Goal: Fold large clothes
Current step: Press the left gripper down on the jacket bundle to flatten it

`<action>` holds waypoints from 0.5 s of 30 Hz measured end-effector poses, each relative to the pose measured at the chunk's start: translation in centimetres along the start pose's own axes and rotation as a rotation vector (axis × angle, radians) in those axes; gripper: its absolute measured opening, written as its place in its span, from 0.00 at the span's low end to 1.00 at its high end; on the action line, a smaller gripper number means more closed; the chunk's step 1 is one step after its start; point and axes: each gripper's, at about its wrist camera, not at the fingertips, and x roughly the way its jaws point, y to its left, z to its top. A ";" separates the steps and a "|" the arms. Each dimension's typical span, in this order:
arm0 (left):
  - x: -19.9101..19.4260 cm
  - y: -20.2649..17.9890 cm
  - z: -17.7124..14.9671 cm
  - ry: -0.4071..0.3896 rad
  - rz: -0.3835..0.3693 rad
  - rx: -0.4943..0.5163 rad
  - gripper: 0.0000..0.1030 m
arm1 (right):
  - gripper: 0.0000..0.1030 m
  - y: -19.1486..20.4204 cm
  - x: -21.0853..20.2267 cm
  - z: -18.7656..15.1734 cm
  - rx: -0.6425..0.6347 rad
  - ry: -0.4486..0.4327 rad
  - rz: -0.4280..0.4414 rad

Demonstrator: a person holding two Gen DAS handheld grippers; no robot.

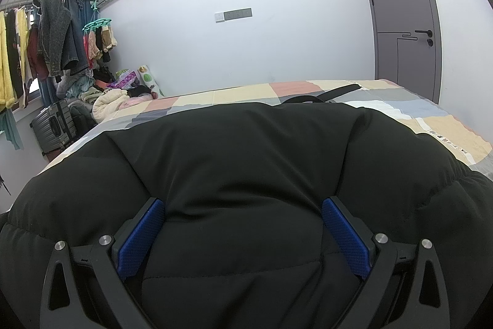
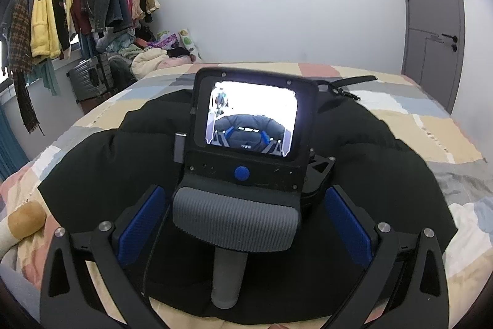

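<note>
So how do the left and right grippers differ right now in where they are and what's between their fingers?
The left gripper sits low against the black puffer jacket, padded fabric bulging between its open fingers. The right gripper is held behind it, higher, framing the left gripper's handle and screen, touching nothing. Both are open, with blue pads, facing across the patchwork bed.

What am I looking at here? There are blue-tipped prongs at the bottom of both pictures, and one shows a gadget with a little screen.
Each picture comes from a camera on a handheld gripper, looking along its two fingers. The left gripper is open, pressed low against a black padded jacket spread on a patchwork bed. The right gripper, also open and holding nothing, looks from behind: the gadget is the left gripper's body, whose screen shows its camera view. Neither grips cloth.
</note>
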 end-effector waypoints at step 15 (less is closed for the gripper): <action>0.0 0.0 0.0 0.000 0.000 0.000 1.00 | 1.00 -4.4 -2.9 1.5 0.078 -0.058 -0.034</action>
